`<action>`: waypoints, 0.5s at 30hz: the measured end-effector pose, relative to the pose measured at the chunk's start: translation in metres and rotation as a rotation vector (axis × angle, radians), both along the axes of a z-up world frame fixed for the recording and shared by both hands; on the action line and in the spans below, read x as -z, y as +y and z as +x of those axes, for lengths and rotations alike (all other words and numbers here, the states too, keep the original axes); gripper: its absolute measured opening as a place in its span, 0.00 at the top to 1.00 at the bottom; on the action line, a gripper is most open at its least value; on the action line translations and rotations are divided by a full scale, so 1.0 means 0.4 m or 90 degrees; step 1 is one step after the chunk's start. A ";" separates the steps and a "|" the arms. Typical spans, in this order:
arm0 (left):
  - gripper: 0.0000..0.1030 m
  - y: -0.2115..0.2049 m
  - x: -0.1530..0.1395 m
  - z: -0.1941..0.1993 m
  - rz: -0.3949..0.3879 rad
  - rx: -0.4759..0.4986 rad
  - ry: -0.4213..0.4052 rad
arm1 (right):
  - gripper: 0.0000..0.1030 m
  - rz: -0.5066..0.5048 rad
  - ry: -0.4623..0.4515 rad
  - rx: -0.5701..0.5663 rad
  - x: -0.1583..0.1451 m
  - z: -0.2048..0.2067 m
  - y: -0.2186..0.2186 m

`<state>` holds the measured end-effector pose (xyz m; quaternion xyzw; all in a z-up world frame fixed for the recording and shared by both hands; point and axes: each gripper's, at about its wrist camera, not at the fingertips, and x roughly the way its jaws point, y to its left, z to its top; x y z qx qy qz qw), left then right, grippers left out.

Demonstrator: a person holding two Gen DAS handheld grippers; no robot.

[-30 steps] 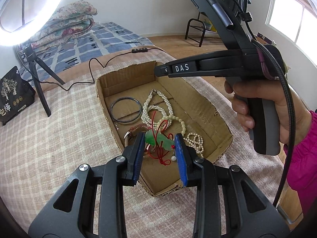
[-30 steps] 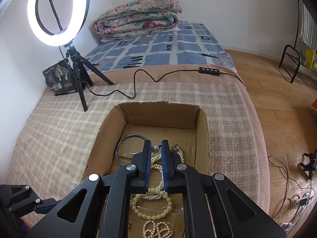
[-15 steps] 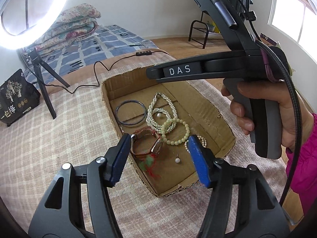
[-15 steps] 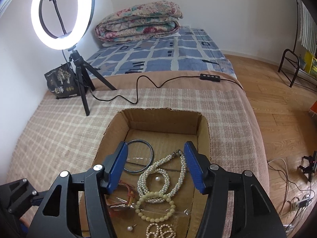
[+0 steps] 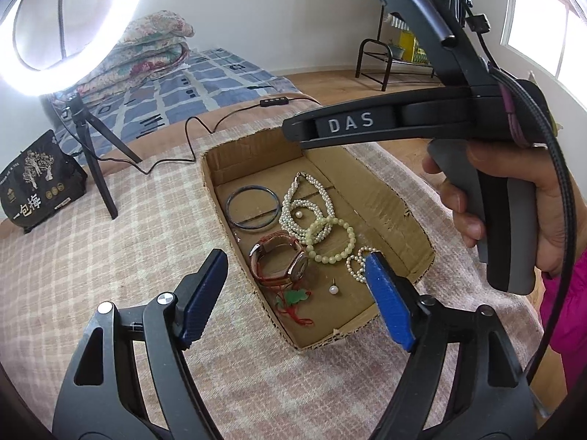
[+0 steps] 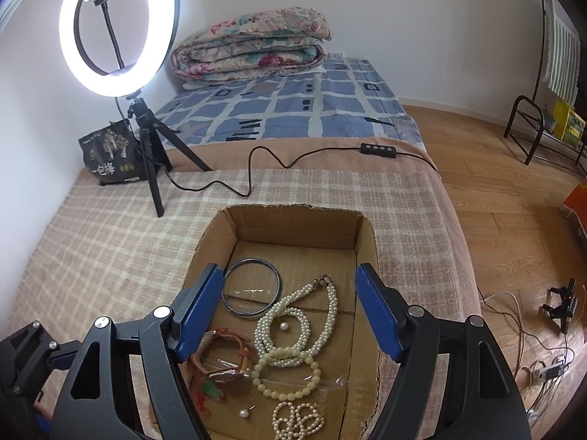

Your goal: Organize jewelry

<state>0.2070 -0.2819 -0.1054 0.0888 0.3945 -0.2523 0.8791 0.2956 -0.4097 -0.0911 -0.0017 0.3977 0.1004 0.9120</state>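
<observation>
Box: an open cardboard box (image 6: 293,229) sits on the bed (image 6: 110,227), on its plaid cover, near the bed's right edge; bare cover lies left of it.
Jewelry: all inside the box. A dark bangle (image 6: 251,289) lies toward the far left corner, a pearl necklace (image 6: 299,317) mid-floor, a pale bead bracelet (image 6: 288,374) touching it, a watch (image 5: 279,262) by the left wall, a green pendant (image 5: 295,297) on red cord and a loose pearl (image 5: 333,289) toward the near end.
Writing: "DAS" on the right tool's body; Chinese characters on a black bag (image 6: 110,156) at the bed's far left.
Left hand-held gripper (image 5: 297,299): jaws opening, empty, above the box's near end.
Right hand-held gripper (image 6: 290,313): jaws opening, empty, above the necklace.
</observation>
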 end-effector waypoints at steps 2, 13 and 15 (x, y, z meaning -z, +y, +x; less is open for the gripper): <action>0.23 0.008 -0.012 -0.009 -0.001 -0.001 -0.005 | 0.28 0.002 -0.005 0.003 -0.016 -0.014 0.002; 0.22 0.085 -0.097 -0.084 -0.006 -0.012 -0.046 | 0.27 -0.008 -0.043 0.012 -0.123 -0.113 0.039; 0.22 0.105 -0.110 -0.097 -0.010 -0.014 -0.051 | 0.27 -0.009 -0.051 0.015 -0.149 -0.138 0.049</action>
